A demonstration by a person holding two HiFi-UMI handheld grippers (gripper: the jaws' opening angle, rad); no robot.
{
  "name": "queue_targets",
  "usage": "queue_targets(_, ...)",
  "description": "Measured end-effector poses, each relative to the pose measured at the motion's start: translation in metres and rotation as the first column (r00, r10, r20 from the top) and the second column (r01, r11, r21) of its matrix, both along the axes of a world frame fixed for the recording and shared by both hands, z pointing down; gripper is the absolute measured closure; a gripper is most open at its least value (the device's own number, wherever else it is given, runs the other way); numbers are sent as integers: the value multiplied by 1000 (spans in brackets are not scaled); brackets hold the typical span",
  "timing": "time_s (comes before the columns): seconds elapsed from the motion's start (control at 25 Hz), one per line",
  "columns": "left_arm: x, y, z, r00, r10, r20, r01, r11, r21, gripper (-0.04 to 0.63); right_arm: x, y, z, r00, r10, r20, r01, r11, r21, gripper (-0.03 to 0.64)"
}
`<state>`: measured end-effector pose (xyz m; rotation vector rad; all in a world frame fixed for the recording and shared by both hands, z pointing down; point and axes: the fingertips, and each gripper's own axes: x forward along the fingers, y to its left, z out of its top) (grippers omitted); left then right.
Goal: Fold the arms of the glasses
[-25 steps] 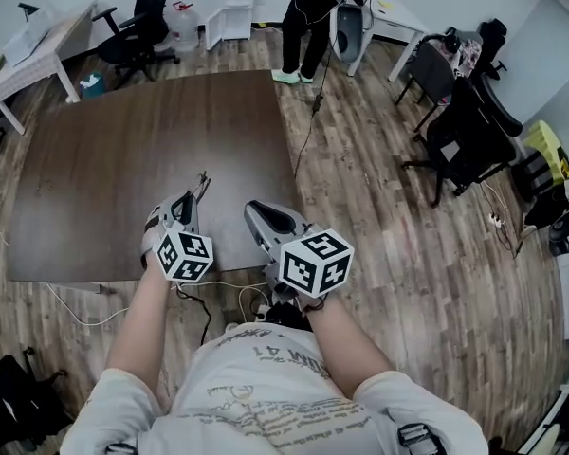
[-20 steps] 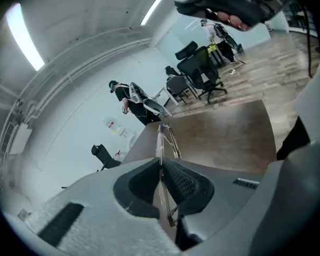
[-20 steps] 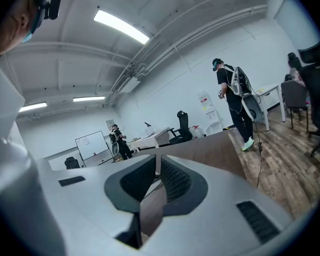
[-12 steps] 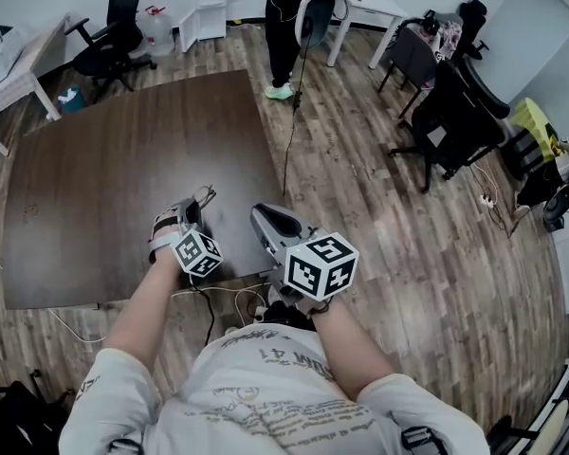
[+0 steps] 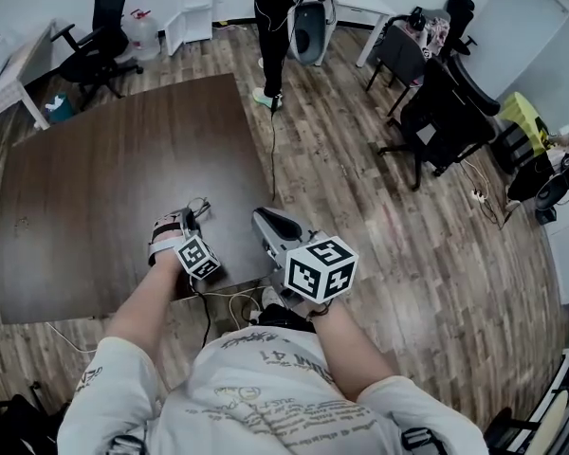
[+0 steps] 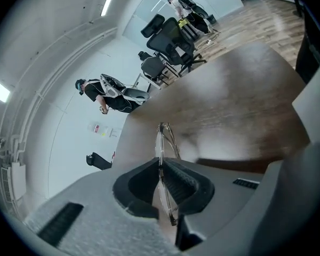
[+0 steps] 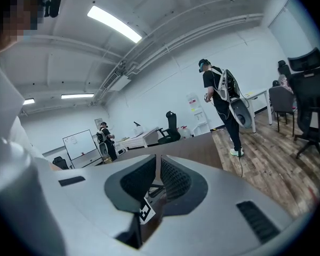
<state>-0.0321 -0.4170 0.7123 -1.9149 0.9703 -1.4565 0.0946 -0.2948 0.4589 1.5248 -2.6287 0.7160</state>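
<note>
Head view: left gripper (image 5: 191, 218) clamped on glasses (image 5: 201, 204) over near edge of tabletop (image 5: 104, 178), frame poking toward far edge; right gripper (image 5: 263, 219) just beside, by near right corner. Left gripper view: jaws narrow, pinching glasses (image 6: 161, 138) edge-on, long axis along jaws, one arm angling right, apparently unfolded. Right gripper view: right gripper (image 7: 158, 167) nearly closed, empty, left marker cube (image 7: 145, 212) behind slit; standing person (image 7: 224, 97) well past far edge, no obstruction.
</note>
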Motion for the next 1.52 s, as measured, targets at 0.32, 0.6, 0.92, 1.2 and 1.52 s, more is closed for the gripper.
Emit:
queue_targets(0.32,5,-1,18,998,26,54,-25,999,-23,563,12,-7,3,1000,26,-8,-26,1000,-7,594)
queue_targets(0.6,6,2,28,999,43,4,-42,995,-93,483,8,-9,8,1000,20,-17,-21,1000,-19,594)
queue_targets(0.92,16,6,-7,984,30,-174,-51,991,-121,449,4,-11,10,999,15,-29,-16,1000,-23,594)
queue_targets(1.2,12,7,-77,784,-249,-569,114,958,-263,580,-9,-10,9,998,12,-58,-12,1000,9,594)
queue_targets(1.52,-21,55,-194,393,-367,-843,196,929,-313,581,-36,-5,-5,993,18,-120,-4,994,112,601)
